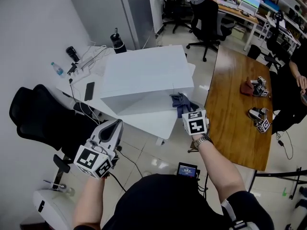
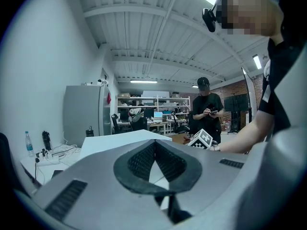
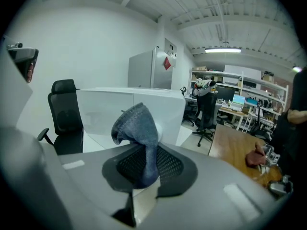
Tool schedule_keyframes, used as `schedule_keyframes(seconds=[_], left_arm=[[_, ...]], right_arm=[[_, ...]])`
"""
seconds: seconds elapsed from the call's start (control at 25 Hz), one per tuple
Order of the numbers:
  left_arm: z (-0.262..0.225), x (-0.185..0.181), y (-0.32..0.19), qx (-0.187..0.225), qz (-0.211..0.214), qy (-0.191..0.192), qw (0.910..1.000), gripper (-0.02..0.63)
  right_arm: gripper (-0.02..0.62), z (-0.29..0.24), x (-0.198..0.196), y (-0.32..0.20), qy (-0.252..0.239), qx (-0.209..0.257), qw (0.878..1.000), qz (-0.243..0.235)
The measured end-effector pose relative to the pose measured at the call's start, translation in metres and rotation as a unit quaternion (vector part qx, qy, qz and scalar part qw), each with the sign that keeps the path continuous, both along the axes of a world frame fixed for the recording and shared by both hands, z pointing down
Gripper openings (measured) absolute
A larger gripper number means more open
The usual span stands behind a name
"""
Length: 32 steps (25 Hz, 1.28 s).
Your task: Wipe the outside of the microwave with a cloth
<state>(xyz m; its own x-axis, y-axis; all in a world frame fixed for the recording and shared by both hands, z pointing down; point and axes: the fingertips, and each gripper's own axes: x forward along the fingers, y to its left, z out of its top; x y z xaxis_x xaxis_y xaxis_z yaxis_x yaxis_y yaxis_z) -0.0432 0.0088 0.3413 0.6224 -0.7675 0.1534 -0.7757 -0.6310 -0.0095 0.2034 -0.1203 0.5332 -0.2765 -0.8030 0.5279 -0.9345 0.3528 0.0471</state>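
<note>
Table [image 1: 235, 104], wooden, at right: bore two spare grippers [image 1: 259, 86] [image 1: 259, 117] and a red rag [image 1: 247, 87] beside the farther one. Desk [image 1: 158, 121], white, mid-frame: carried the microwave [image 1: 144, 78], a phone [image 1: 89, 90] left of it, cables and a bottle [image 1: 57, 69] toward the wall. Microwave: white, boxy, sat toward the desk's right end. Chair [image 1: 33, 114], black: stood left of the desk's near corner. Left gripper [image 1: 116, 124]: hung low beside the chair, well apart from the microwave, with claw pressed together and nothing between. Right gripper [image 1: 188, 111]: pointed at the microwave's near right corner and pinched the cloth [image 3: 139, 128] in its claw. Cloth: blue-grey, bunched, stuck up from the pads just beside that corner; touching it or not, could not tell.
</note>
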Motion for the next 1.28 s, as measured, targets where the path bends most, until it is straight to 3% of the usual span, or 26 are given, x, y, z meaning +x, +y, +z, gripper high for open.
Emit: schedule_keyframes(seconds=[0.68,1.28], left_arm=[[0.005,0.053,0.014,0.001,0.002,0.009,1.0000,0.005],[0.010,0.097,0.028,0.003,0.018,0.023,0.9996,0.005]], right_arm=[[0.054,-0.027,0.062,0.005,0.004,0.028,1.000,0.008],[0.054,-0.090,0.053,0.051,-0.032,0.081,0.995,-0.044]])
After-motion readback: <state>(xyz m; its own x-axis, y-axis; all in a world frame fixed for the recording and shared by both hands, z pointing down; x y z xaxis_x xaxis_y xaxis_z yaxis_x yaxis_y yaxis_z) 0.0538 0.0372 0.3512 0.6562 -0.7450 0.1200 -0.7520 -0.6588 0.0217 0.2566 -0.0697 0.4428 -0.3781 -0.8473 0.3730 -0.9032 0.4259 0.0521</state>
